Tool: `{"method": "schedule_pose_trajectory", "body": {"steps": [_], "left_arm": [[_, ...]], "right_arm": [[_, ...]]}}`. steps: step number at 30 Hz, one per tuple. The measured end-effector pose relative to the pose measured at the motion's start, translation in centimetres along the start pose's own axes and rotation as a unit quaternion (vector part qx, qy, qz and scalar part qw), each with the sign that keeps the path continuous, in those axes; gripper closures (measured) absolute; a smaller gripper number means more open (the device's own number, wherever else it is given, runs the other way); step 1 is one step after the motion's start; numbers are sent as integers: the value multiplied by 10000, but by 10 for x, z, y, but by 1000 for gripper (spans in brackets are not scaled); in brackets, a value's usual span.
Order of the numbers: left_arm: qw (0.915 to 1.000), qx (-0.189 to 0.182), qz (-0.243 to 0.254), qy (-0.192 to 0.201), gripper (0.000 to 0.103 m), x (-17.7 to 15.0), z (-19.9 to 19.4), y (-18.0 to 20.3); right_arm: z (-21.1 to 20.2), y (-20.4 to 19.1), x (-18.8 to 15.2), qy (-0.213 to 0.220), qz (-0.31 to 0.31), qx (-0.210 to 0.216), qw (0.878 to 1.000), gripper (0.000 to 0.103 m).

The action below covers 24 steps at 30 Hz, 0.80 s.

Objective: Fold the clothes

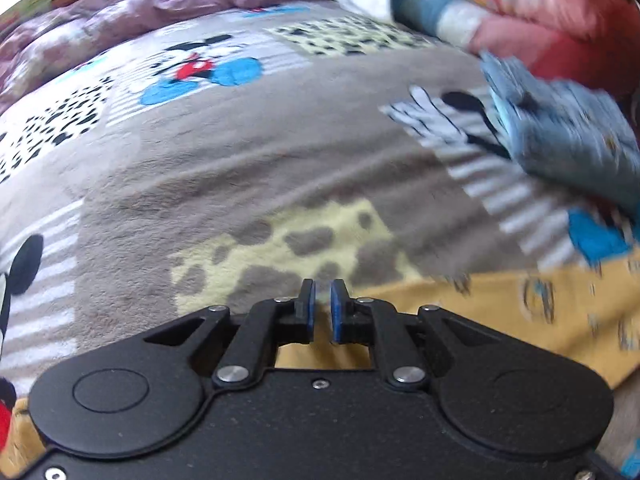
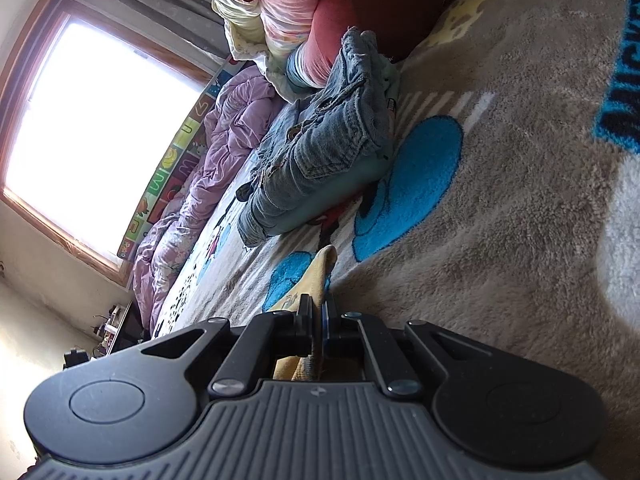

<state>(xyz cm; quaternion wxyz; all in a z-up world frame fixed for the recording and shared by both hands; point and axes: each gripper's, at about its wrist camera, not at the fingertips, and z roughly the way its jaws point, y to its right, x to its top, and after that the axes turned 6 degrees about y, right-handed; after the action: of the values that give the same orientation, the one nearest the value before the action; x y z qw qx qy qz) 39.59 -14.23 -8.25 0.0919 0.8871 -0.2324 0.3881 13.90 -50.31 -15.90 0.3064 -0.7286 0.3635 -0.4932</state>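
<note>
A: Daylight floods through the wood-framed window (image 2: 92, 120) at the left of the right wrist view; below it a lilac quilt (image 2: 200, 168) lies bunched along the far edge of the bed.

B: And the bed itself?

A: It is covered by a plush cartoon blanket (image 1: 248, 152), grey-brown with blue and yellow patches.

B: How far along is the folding?

A: A stack of folded jeans (image 2: 320, 152) already sits on the blanket, next to a heap of pink and red bedding (image 2: 320, 12). I'd judge the yellow garment (image 1: 520, 312) is the piece in hand, and its fold looks unfinished.

B: The grippers?

A: The left hand-held gripper (image 1: 322, 300) has its pads slightly apart with nothing between them, hovering at the garment's edge. The right hand-held gripper (image 2: 317, 312) is clamped on a corner of the yellow cloth.
</note>
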Motion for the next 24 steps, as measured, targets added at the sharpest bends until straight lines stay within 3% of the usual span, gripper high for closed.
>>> {"method": "schedule_pose_trajectory", "body": {"steps": [6, 12, 16, 19, 24], "left_arm": [[9992, -128, -347, 179, 95, 5, -24, -17], [9988, -467, -137, 60, 95, -4, -28, -8], [9995, -116, 141, -266, 95, -13, 2, 8], [9998, 25, -130, -165, 95, -7, 8, 5], [9999, 95, -9, 33, 95, -4, -12, 9]], "right_arm": [[-2, -1, 2, 41, 12, 101, 9999, 97], [-5, -2, 2, 99, 3, 145, 9998, 97], [-9, -1, 1, 94, -52, 105, 9999, 97], [-10, 0, -2, 61, -102, 27, 9999, 97], [-8, 2, -4, 45, -58, -63, 10000, 97]]}}
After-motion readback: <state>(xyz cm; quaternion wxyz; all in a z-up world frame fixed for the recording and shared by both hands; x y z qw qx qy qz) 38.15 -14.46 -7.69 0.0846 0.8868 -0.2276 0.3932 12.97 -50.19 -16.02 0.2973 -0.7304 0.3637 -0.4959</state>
